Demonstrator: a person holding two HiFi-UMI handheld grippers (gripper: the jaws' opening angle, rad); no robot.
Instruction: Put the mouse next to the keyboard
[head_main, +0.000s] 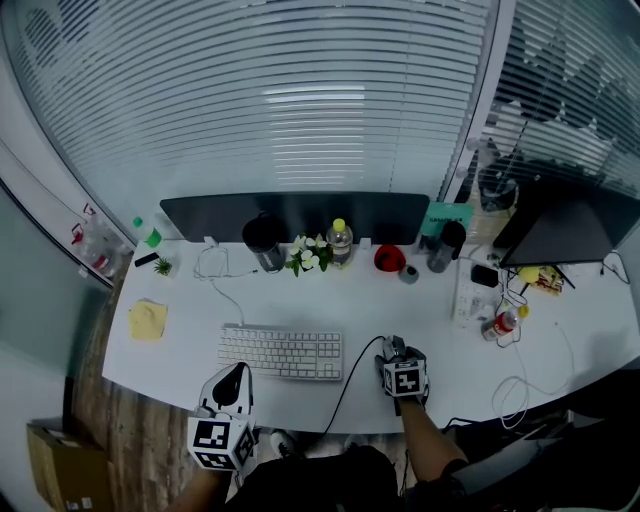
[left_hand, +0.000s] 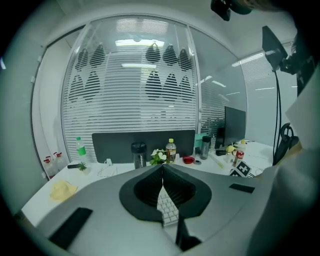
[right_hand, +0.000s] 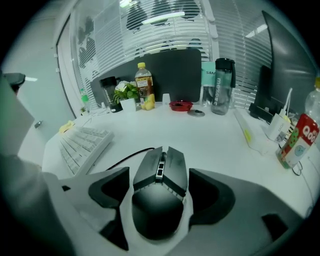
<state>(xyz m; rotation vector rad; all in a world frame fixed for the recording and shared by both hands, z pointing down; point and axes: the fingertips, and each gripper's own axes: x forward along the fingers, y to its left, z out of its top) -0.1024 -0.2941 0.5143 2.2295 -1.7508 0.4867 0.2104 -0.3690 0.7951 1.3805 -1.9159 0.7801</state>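
Note:
A black wired mouse (right_hand: 159, 192) lies on the white desk (right_hand: 215, 140), just right of the white keyboard (head_main: 280, 353). My right gripper (right_hand: 159, 172) stands open around the mouse, with a thin gap on each side between the pads and the mouse. In the head view the right gripper (head_main: 393, 352) is near the desk's front edge, and the mouse cable (head_main: 352, 372) runs toward the keyboard. My left gripper (head_main: 232, 378) hovers at the front edge by the keyboard's left end. Its jaws are shut with nothing between them, and the keyboard (left_hand: 168, 209) shows below them.
Along the back stand a dark monitor (head_main: 295, 215), a black tumbler (head_main: 264, 243), a flower pot (head_main: 308, 257), a yellow-capped bottle (head_main: 340, 241) and a red bowl (head_main: 389, 259). A yellow cloth (head_main: 148, 320) lies far left. A red can (right_hand: 296, 140) and a power strip (head_main: 466, 293) sit right.

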